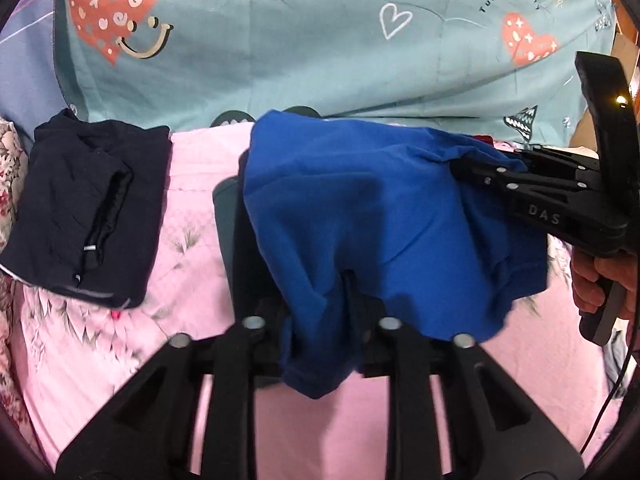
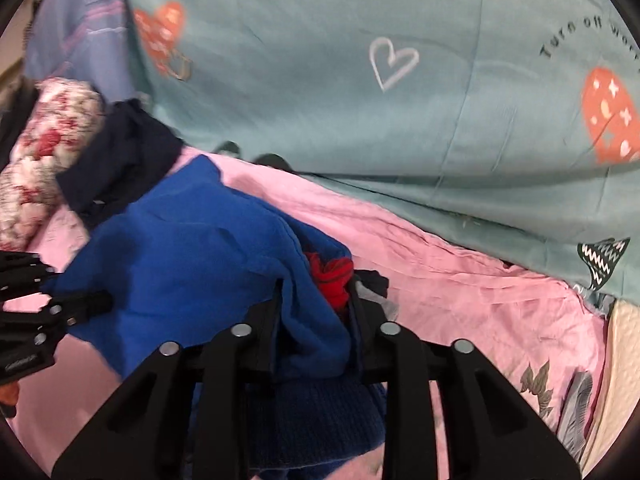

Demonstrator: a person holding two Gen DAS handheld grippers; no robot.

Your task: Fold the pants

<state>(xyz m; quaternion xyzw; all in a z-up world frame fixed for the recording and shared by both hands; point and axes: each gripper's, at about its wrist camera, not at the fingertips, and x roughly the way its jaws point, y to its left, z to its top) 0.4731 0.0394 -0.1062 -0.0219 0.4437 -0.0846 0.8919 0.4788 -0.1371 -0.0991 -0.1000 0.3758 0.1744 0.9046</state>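
The left gripper (image 1: 316,292) points forward and downward, its jaws partly closed with blue cloth bunched between the fingers. The right gripper (image 2: 316,300) is angled down the same way, its jaws likewise narrowed on blue cloth. Seen from the left wrist, the right gripper (image 1: 476,168) reaches in from the right side, a hand (image 1: 600,284) wrapped around its handle below the body.

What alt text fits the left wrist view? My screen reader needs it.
Blue pants hang bunched between the left tool and the right tool, above a pink bedsheet. A folded dark garment lies to the left.
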